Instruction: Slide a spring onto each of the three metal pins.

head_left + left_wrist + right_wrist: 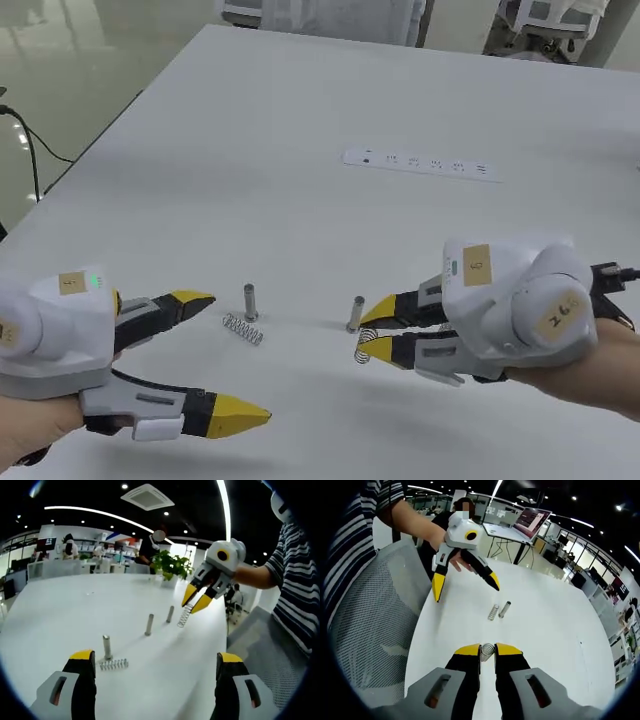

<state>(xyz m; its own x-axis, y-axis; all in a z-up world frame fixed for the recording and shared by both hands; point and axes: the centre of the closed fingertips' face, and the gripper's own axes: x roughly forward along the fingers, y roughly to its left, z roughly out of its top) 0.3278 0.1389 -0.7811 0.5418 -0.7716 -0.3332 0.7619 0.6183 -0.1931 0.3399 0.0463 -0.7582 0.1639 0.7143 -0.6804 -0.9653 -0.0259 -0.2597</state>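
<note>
Two short metal pins (249,300) (355,313) stand upright on the white table. The left gripper view shows three pins (106,646) (149,624) (170,614) in a row. A loose spring (242,329) lies flat beside the left pin. My right gripper (374,331) is shut on a second spring (364,345), which hangs from its tips close to the right pin; the coil (487,650) sits end-on between the yellow tips. My left gripper (222,355) is open, with nothing between its fingers, just short of the lying spring (114,664).
A white power strip (420,163) lies farther back on the table (300,120). The table's left edge runs diagonally, with floor and a black cable (30,150) beyond. A mesh chair (375,615) stands beside the table.
</note>
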